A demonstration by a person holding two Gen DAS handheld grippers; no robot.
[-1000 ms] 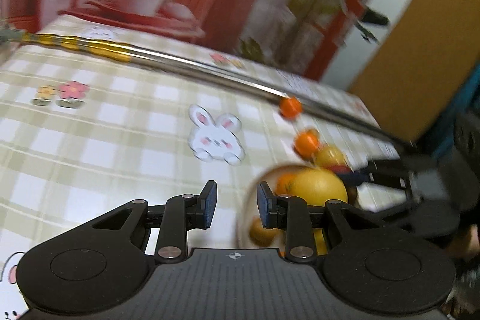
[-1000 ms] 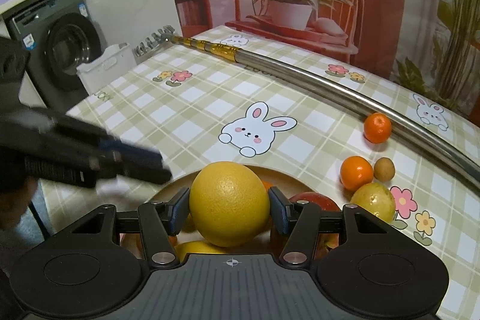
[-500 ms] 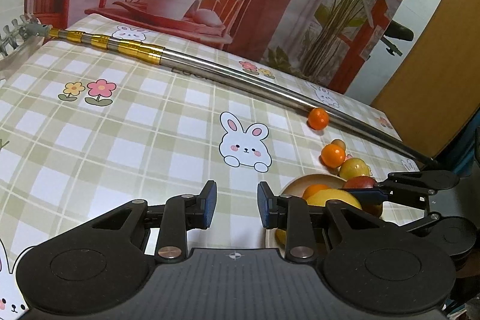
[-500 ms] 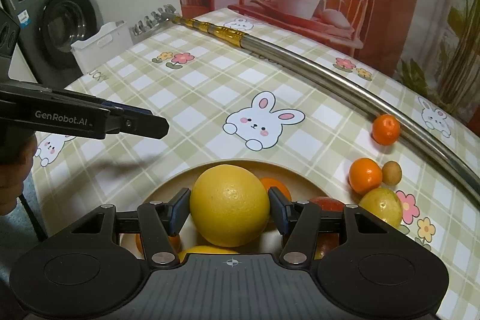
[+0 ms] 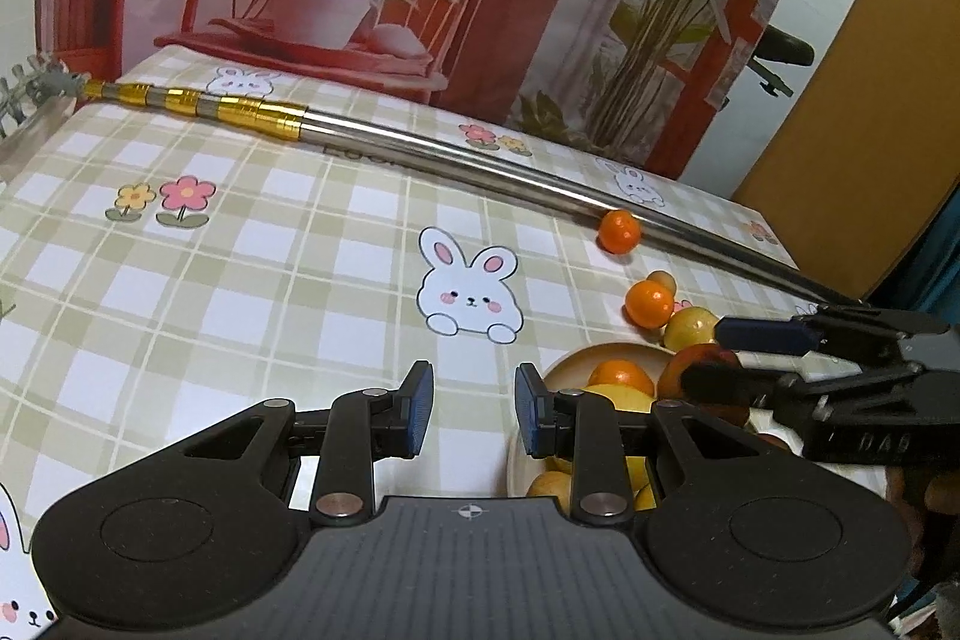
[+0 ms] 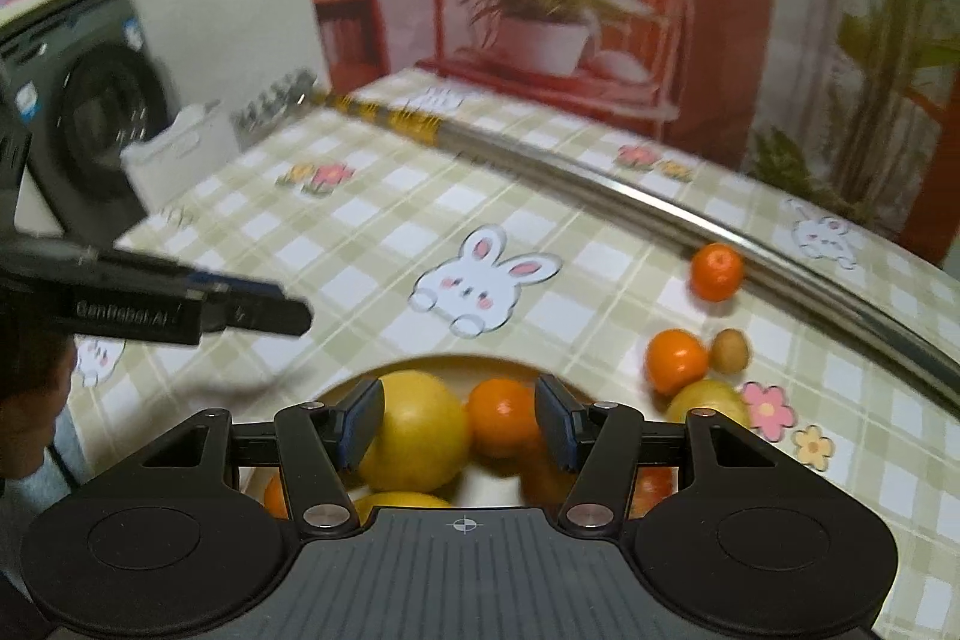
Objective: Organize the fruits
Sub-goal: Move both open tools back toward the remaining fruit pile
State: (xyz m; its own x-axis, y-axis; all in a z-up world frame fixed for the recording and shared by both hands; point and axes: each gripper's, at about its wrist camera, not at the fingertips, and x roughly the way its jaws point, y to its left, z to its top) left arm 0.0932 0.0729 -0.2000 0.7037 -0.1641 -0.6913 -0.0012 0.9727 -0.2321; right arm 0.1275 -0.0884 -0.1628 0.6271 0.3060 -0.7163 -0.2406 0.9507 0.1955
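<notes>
Checked counter (image 5: 252, 280) with rabbit and flower prints, spanning both views. Long metal pole (image 5: 480, 172) lying across the far side, gold bands toward its left end. Beige bowl (image 5: 576, 361) at the near right in the left wrist view, holding several fruits: a big yellow citrus (image 6: 414, 430), an orange (image 6: 501, 418) touching its right side, more yellow and orange pieces beneath, partly hidden.

Left tool (image 5: 471, 409) hovering over bare cloth just left of the bowl, jaws narrowly parted, gripping nothing. Right tool (image 6: 459, 424) above the bowl, jaws spread wide and apart from the yellow citrus and orange seen between them, holding nothing; view blurred.

On the cloth beyond the bowl's right rim: a yellow fruit (image 6: 708, 400), an orange mandarin (image 6: 675, 361) just beside it, a small brown fruit (image 6: 729, 351) touching that mandarin. Farther off, a lone mandarin (image 6: 717, 271) against the pole.
</notes>
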